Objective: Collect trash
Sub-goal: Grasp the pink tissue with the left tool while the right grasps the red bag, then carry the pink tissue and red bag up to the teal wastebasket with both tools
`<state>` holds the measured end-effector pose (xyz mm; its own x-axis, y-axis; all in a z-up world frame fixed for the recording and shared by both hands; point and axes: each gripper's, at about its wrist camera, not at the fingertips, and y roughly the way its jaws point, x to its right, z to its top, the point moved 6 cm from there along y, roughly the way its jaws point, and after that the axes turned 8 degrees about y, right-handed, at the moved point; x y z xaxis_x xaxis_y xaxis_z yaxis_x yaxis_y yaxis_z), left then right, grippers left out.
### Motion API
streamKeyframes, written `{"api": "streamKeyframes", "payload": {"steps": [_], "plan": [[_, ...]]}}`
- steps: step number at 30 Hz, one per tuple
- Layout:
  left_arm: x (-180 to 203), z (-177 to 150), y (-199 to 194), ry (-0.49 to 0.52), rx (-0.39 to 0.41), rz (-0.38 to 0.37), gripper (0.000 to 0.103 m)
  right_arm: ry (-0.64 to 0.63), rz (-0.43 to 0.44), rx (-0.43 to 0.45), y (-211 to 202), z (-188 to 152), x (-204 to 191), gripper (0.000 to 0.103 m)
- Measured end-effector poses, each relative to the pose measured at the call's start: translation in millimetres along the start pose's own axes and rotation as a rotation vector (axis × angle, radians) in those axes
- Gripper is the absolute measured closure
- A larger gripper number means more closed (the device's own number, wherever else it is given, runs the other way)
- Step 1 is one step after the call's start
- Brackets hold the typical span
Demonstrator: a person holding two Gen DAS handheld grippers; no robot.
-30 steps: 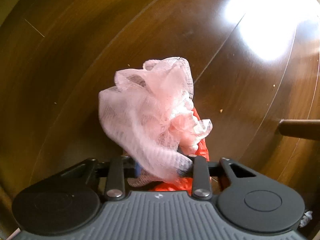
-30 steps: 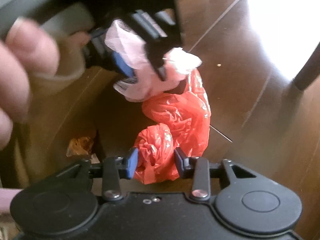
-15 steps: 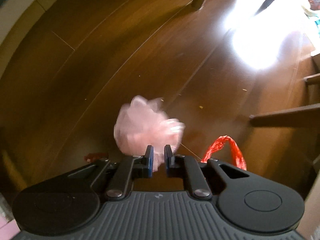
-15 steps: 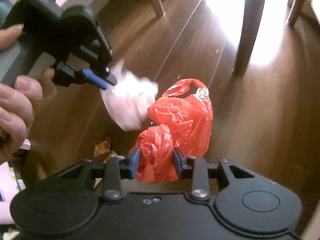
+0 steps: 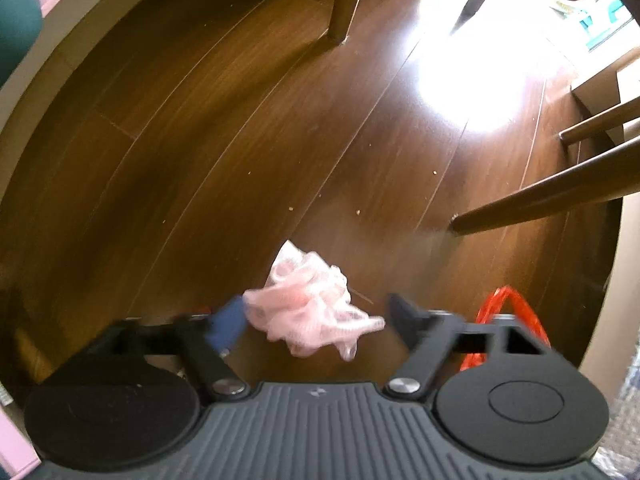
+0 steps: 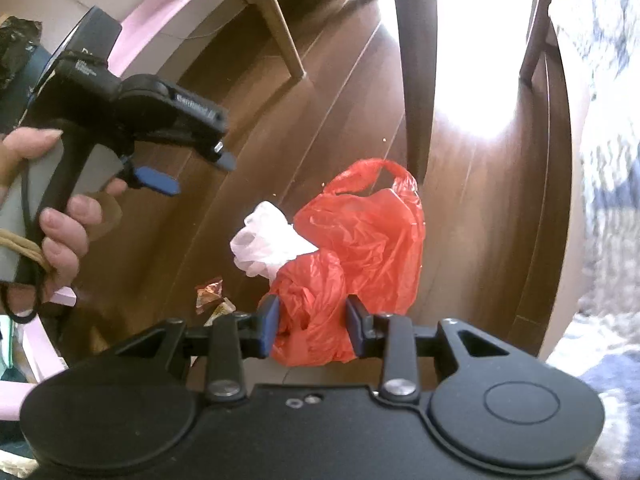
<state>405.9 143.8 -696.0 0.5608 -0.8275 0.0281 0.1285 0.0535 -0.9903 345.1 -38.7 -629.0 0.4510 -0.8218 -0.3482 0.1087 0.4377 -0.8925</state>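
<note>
Red plastic bag [image 6: 360,240] bunched in our right gripper [image 6: 312,330], jaws clamped on it, mouth held up as a catcher. Left gripper [image 5: 316,320] spread wide, empty; pink mesh wad [image 5: 312,304] lies at the bag's opening.

open wooden floor [image 5: 248,128] ahead, chair legs [image 5: 552,196] crossing right, red bag [image 6: 360,240] near table leg [image 6: 414,64]

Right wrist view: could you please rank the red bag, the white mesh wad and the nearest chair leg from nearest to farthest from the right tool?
1. Red bag: clamped in the right tool.
2. White mesh wad: just beyond, at the bag's left edge.
3. Chair leg: farthest, standing behind the bag.
</note>
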Motion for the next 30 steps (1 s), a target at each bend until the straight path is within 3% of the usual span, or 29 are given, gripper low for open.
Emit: {"api": "streamKeyframes", "payload": {"steps": [4, 7, 11, 23, 26, 30], "plan": [[1.0, -9.6, 42.4, 0.033, -0.052, -0.027, 0.019, 0.022, 0.011, -0.016, 18.5, -3.5, 13.3, 0.068], [11.3, -18.5, 87.8, 0.097, -0.093, 0.011, 0.019, 0.045, 0.018, -0.024, 37.2, -7.9, 21.8, 0.068], [13.4, -26.3, 128.6, 0.102, -0.135, 0.018, 0.019, 0.066, 0.03, -0.035, 59.1, -15.7, 29.6, 0.068], [-1.5, -41.9, 199.1, 0.088, -0.251, 0.047, 0.021, 0.11, 0.066, -0.065, 84.9, -21.6, 36.4, 0.068], [-1.7, -45.6, 201.2, 0.117, -0.26, 0.083, 0.053, 0.117, 0.072, -0.062, 87.7, -21.2, 37.7, 0.068], [-2.7, -46.0, 193.0, 0.089, -0.245, 0.077, 0.07, 0.11, 0.056, -0.044, 85.6, -19.0, 40.3, 0.068]]}}
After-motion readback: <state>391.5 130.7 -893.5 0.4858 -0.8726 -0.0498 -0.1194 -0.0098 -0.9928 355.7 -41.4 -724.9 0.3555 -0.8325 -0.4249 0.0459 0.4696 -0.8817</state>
